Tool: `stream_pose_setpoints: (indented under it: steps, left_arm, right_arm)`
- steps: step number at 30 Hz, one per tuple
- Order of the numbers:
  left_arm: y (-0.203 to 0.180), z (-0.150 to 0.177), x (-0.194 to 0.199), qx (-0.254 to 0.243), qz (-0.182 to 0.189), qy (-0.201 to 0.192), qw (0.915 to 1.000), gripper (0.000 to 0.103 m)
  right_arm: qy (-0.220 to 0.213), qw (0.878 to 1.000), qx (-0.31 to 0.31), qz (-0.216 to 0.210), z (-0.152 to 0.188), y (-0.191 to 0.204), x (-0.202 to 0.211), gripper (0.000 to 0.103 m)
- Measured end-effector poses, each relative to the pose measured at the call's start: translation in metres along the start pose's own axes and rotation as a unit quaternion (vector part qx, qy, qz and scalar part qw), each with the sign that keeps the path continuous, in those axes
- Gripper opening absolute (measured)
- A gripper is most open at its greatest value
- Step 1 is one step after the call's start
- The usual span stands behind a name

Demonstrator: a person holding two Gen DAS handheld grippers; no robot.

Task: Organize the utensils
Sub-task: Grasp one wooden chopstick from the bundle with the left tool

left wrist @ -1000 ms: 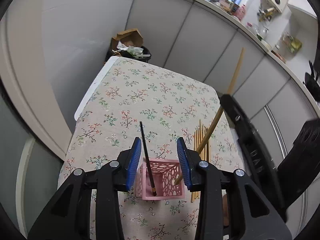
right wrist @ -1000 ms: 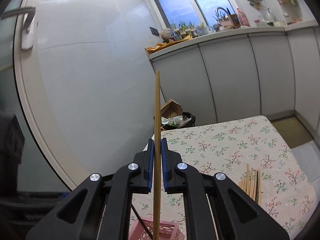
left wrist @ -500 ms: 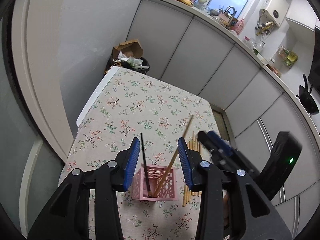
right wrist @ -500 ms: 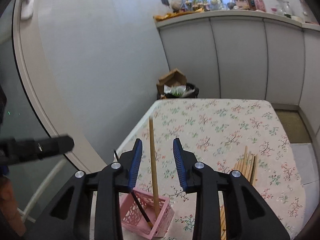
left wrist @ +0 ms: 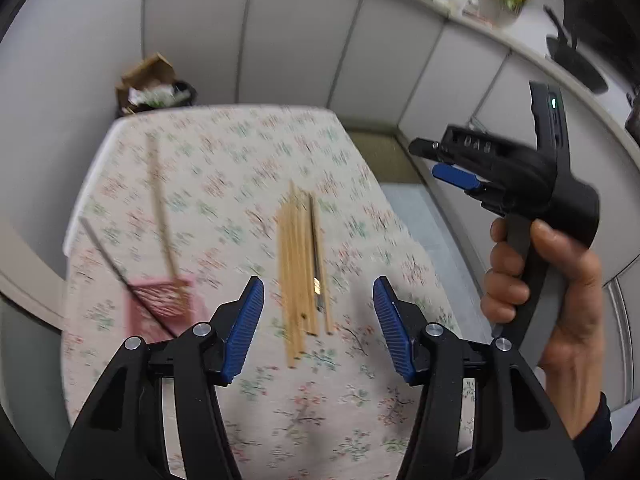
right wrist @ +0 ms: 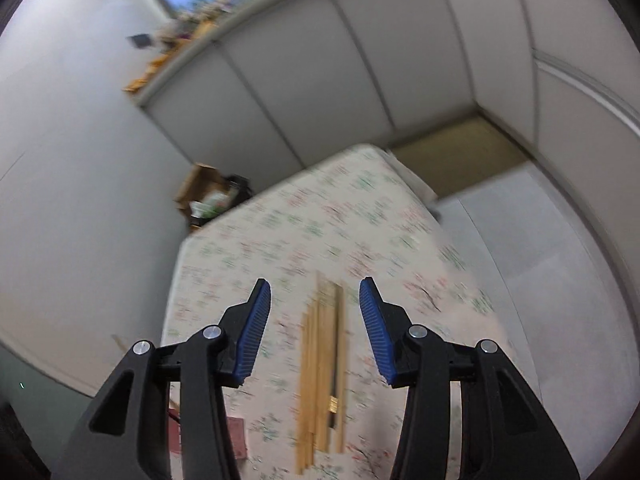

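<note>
A pile of wooden chopsticks (left wrist: 298,264) with one dark chopstick (left wrist: 316,256) lies on the floral tablecloth (left wrist: 240,168). A pink lattice holder (left wrist: 160,308) at the left holds a wooden chopstick (left wrist: 160,204) and a dark one (left wrist: 108,256). My left gripper (left wrist: 318,330) is open and empty above the pile. My right gripper (right wrist: 314,330) is open and empty above the same pile (right wrist: 320,376); it also shows in the left wrist view (left wrist: 456,174), held by a hand. The holder's corner (right wrist: 236,436) shows at the bottom left of the right wrist view.
A bin with cardboard (left wrist: 154,88) stands past the table's far left corner. White cabinets (left wrist: 304,40) line the back and right. The floor (right wrist: 540,248) lies right of the table edge.
My right gripper let go of the wooden chopstick into the pink holder and opened wide. Both grippers swung right, from the holder to over the chopstick pile. My left gripper opened wider.
</note>
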State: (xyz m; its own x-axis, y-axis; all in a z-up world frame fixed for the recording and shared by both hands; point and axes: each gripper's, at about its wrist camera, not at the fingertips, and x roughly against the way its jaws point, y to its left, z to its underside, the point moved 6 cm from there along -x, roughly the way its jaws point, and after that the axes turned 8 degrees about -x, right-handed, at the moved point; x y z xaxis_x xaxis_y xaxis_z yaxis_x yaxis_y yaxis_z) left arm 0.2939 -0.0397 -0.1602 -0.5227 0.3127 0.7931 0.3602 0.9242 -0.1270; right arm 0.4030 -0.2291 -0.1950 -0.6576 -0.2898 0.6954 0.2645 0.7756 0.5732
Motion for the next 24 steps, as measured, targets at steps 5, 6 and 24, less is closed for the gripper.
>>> stream_pose_setpoints:
  steps: [5, 6, 24]
  left_arm:
    - [-0.003, -0.001, -0.073, 0.025, -0.017, 0.067, 0.9973, 0.055]
    - [0.001, -0.003, -0.085, 0.034, -0.019, 0.077, 0.9963, 0.054]
    - [0.054, 0.003, -0.198, 0.109, -0.088, 0.152, 0.9785, 0.016]
  right_arm:
    - [0.046, 0.998, -0.013, 0.034, 0.001, -0.032, -0.021, 0.047]
    - [0.057, 0.998, -0.015, 0.039, 0.002, -0.037, -0.026, 0.047]
    - [0.124, 0.991, -0.017, 0.039, 0.02, -0.04, -0.067, 0.044]
